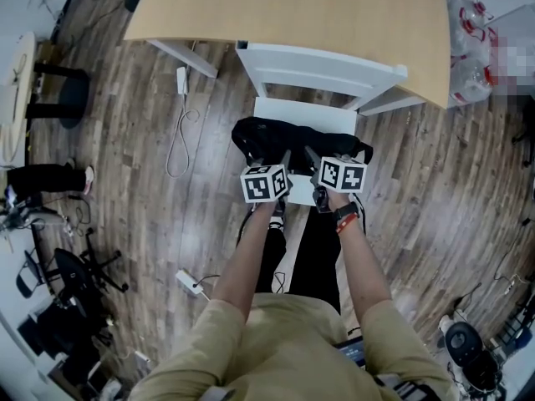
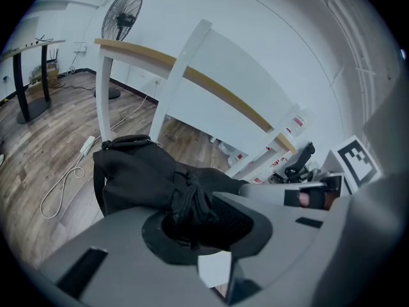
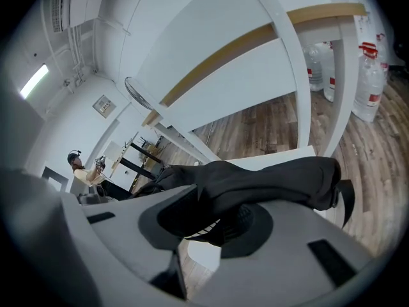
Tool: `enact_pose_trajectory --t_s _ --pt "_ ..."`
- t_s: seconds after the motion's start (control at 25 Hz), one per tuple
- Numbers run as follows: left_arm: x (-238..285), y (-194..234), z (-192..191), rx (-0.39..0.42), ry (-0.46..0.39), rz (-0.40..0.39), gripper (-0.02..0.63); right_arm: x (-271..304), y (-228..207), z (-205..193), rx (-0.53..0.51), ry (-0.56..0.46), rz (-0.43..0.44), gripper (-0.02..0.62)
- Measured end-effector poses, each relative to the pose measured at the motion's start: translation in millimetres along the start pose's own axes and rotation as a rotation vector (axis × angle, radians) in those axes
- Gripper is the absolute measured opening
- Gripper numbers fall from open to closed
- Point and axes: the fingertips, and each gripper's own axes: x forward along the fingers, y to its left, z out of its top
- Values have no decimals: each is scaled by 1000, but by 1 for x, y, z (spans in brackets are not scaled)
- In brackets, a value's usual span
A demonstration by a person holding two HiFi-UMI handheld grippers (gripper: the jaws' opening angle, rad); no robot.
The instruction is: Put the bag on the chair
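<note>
A black bag lies across the front of the white chair's seat, with a strap hanging off the right side. The chair is pushed under a wooden table. My left gripper is shut on a bunched fold of the bag at its near left edge. Close beside it, my right gripper is shut on the bag's near right part. In the right gripper view the bag drapes over the jaws above the white seat. Both sets of pads are hidden under black fabric.
A white power strip with its cable lies on the wood floor left of the chair, and another lies nearer me. Water bottles stand at the right. An office chair base sits at the lower left. A fan stands by the wall.
</note>
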Motion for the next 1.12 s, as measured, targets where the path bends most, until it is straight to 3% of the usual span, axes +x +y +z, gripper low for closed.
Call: enact_pose_trajectory --t_s 0.32,0.84,1.0,1.12 --pt "31 21 -25 -41 38 10 83 29 -25 -20 10 46 -10 100" --pt "57 66 -61 -186 111 26 110 65 -35 -51 -17 90 -1 110" --pt "58 73 -66 -216 114 11 123 69 -36 -55 32 65 20 127" --pt "58 76 -67 -246 117 0 137 70 -33 -57 58 74 41 180"
